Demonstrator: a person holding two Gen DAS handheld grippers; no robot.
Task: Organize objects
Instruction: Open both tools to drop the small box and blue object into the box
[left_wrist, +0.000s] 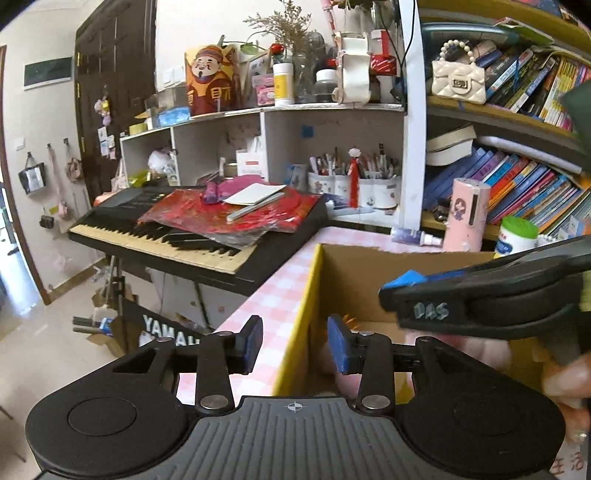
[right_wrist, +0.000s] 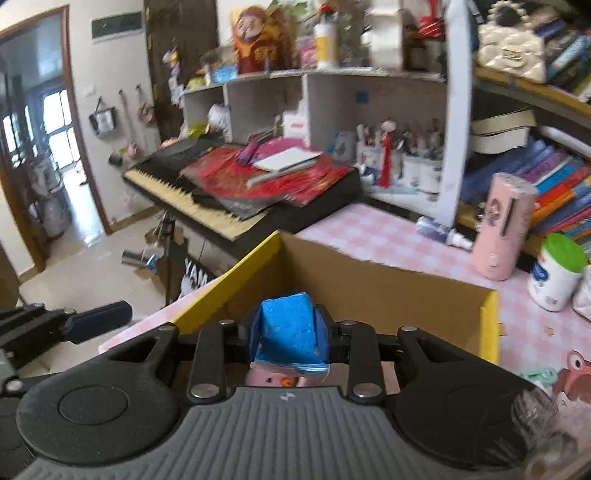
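Blue block (right_wrist: 290, 328), matte and a little pitted, with a sloped top like a wedge, sits clamped between the jaws of the right gripper (right_wrist: 288, 338), just above the near edge of the cardboard box (right_wrist: 369, 284). This open box has yellow outer walls and stands on the pink checked table (right_wrist: 388, 236); something pink lies inside. The left gripper (left_wrist: 294, 341) has jaws apart over the box's left wall.
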